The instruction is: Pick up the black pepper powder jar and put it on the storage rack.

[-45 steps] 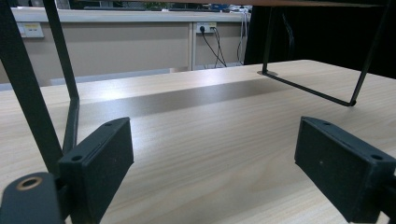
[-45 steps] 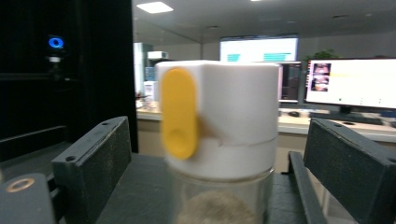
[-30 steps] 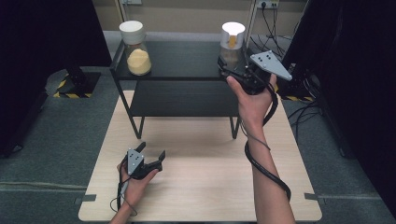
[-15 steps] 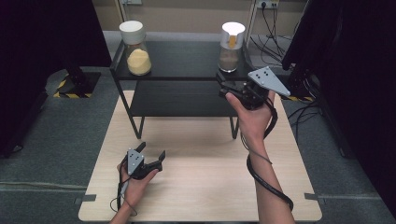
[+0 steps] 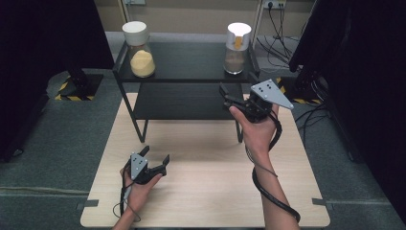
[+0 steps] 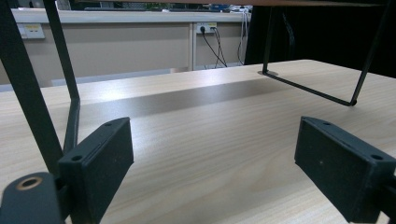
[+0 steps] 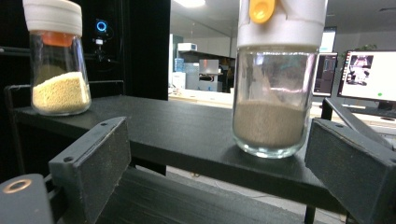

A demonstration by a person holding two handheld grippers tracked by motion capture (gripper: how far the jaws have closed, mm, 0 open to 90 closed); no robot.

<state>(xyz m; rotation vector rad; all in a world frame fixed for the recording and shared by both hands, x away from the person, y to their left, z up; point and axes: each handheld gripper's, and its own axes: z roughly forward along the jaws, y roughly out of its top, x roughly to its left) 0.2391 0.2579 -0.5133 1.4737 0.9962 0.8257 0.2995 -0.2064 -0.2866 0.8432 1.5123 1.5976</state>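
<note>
- While the right gripper (image 5: 229, 98) hovers spread before it, the brown-powder jar (image 7: 275, 88) stands on the black shelf's (image 5: 191, 60) top right.
- Probably glass: heavy, slippery, breakable; grip its straight body below the white lid (image 7: 285, 23).

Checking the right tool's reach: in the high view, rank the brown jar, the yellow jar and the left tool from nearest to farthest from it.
From the right tool:
1. Brown jar, on the top shelf's right end, just beyond the tool.
2. Left tool, low on the table, on the person's left.
3. Yellow jar, on the shelf's far left end.
</note>
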